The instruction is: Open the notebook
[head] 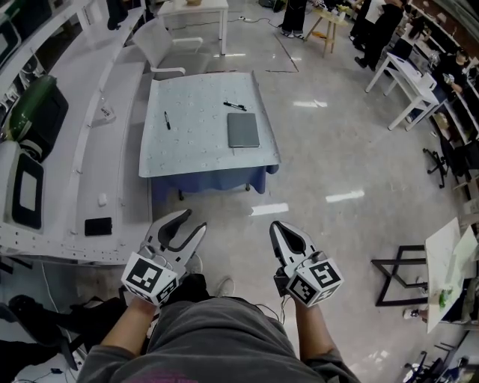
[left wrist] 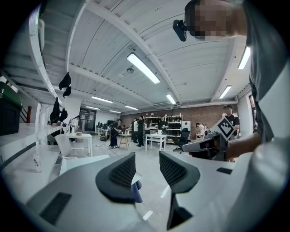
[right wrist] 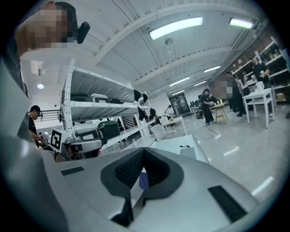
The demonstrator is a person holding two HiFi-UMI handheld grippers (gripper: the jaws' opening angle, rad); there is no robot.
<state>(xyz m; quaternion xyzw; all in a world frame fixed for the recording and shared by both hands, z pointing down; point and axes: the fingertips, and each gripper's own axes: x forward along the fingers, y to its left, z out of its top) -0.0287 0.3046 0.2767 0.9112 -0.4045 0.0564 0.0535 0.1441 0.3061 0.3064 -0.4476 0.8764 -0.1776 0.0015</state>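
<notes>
A closed grey notebook lies flat on the right half of a low table covered with a pale cloth. Two black pens lie on the cloth, one just beyond the notebook and one to its left. Both grippers hang near my waist over the floor, well short of the table. My left gripper is open with nothing between its jaws. My right gripper is shut and empty. The right gripper view shows the notebook far ahead.
White shelving along the left holds a green case and dark trays. Beyond the table stand a white chair and a white table. There is a black frame stand at right, with desks and people at the back.
</notes>
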